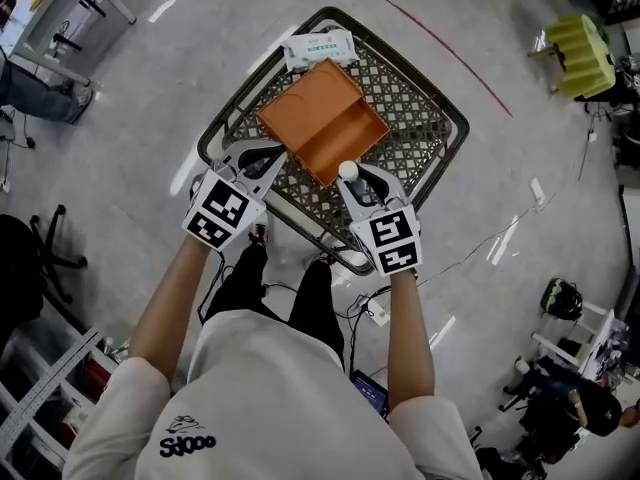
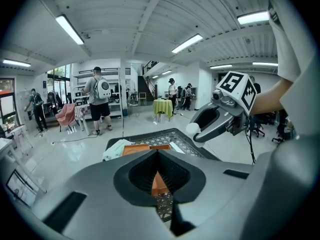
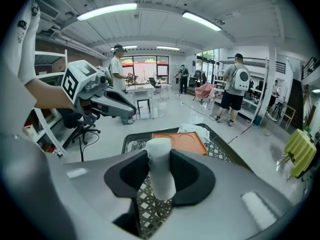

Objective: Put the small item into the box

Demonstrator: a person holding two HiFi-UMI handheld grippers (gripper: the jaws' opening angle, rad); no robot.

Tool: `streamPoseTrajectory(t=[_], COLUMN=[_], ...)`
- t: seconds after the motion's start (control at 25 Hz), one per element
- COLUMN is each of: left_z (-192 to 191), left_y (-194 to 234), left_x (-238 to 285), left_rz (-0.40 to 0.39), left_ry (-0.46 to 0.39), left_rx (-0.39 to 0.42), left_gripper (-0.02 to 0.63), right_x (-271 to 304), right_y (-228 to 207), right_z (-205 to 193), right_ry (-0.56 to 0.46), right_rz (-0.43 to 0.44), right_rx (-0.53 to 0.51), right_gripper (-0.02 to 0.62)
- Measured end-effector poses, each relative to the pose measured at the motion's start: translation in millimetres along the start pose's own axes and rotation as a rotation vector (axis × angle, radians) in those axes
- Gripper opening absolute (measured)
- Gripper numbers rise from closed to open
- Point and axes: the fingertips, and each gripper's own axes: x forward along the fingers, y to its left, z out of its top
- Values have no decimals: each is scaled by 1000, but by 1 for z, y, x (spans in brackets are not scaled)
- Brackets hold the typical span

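An open orange box (image 1: 320, 118) lies in a black wire basket (image 1: 440, 118) on the floor. My left gripper (image 1: 272, 158) sits at the box's near left corner, and in the left gripper view its jaws are shut with an orange edge of the box (image 2: 159, 184) between the pads. My right gripper (image 1: 350, 178) is shut on a small white cylinder (image 1: 348, 171), held upright just off the box's near corner. The right gripper view shows the cylinder (image 3: 160, 171) clamped between the black pads, with the box (image 3: 180, 141) beyond it.
A white packet (image 1: 320, 46) lies at the basket's far end behind the box. A yellow-green object (image 1: 580, 56) stands at the far right and an office chair (image 1: 40, 248) at the left. People stand farther off in the room (image 2: 100, 99). Cables run across the floor by my feet.
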Motion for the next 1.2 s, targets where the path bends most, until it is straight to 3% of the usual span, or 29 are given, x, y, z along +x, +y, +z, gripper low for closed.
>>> streamPoseTrajectory(t=[0.64, 1.2], left_z=[-64, -96], left_y=[-2, 5], left_x=[24, 31], left_rz=[110, 101], left_ry=[81, 136], left_rx=[-190, -239], left_gripper=[3, 3], right_x=[96, 146], right_y=[-4, -2], right_z=[-59, -107], right_ry=[184, 367], right_rz=[151, 269], right_rx=[-281, -418], right_gripper=[138, 141])
